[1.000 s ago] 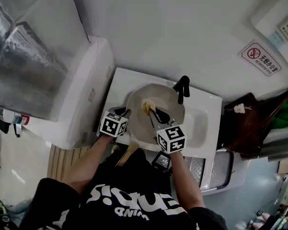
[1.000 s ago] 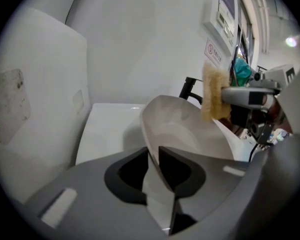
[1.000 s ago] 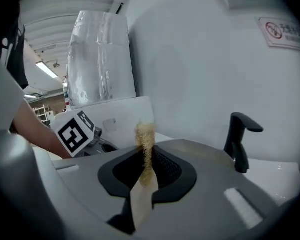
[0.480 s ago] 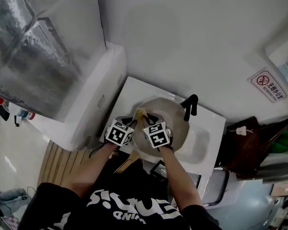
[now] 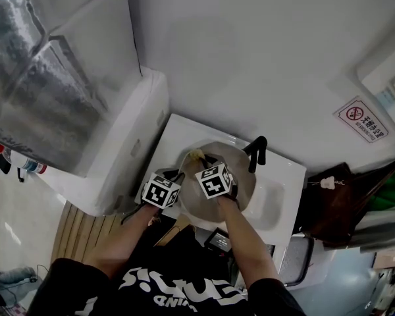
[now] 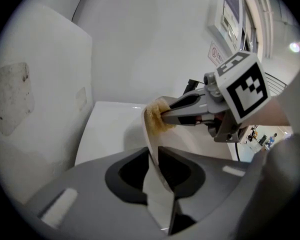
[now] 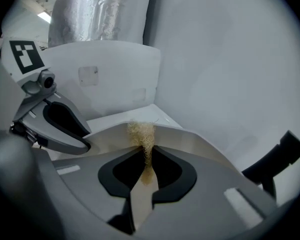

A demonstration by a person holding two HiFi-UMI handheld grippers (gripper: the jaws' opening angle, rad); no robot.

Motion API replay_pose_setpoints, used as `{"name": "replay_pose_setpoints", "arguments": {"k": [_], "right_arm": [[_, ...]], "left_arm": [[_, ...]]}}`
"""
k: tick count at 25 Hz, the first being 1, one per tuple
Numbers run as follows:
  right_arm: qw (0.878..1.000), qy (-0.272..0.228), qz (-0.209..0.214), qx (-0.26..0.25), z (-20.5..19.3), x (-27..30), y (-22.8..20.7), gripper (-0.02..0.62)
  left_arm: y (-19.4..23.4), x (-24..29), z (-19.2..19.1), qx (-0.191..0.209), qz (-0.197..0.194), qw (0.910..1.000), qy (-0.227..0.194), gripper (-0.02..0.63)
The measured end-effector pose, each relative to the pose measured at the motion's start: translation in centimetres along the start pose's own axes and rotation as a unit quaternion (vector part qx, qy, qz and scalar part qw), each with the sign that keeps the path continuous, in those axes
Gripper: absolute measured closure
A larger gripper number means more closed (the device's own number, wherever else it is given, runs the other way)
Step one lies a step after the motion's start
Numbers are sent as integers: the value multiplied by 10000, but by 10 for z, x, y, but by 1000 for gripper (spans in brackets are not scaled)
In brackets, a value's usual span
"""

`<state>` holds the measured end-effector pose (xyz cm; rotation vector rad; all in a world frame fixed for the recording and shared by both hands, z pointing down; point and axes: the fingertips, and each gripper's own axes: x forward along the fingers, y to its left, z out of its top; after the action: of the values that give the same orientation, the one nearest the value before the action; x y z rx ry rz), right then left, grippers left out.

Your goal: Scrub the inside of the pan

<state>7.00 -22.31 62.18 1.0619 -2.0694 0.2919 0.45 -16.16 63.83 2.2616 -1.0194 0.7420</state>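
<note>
A pale round pan (image 5: 243,171) stands tilted in the white sink (image 5: 280,199). My left gripper (image 5: 177,175) is shut on the pan's near left rim; in the left gripper view the thin rim (image 6: 151,134) runs between its jaws (image 6: 157,158). My right gripper (image 5: 199,162) is shut on a tan fibrous scrubber (image 5: 195,155). In the right gripper view the scrubber (image 7: 141,133) sticks out of the jaws (image 7: 142,160) and rests against the pan's inner wall (image 7: 200,149) just under the rim. The left gripper (image 7: 82,134) sits close beside it.
A black faucet (image 5: 255,151) stands over the sink's far edge, right of the pan. A white appliance (image 5: 122,153) flanks the sink on the left, a dark bag (image 5: 336,199) on the right. A small dark device (image 5: 218,240) lies at the sink's near edge.
My right gripper has carried the scrubber from the pan's middle to its far left rim, close to the left gripper. The left gripper has kept its hold on the rim.
</note>
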Motion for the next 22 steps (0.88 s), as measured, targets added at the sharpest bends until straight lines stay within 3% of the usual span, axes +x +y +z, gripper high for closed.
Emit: {"name": "replay_pose_setpoints", "arguments": {"k": [8, 14, 22], "right_arm": [[9985, 139, -468, 259, -8, 0, -42, 545], [9906, 237, -1030, 867, -26, -9, -77, 545], [9831, 529, -1356, 1107, -56, -21, -95, 545]], "left_arm": [[2, 0, -1, 11, 55, 10000, 68, 549], [2, 0, -1, 22, 62, 9999, 94, 549], [2, 0, -1, 32, 53, 9999, 113, 549]]}}
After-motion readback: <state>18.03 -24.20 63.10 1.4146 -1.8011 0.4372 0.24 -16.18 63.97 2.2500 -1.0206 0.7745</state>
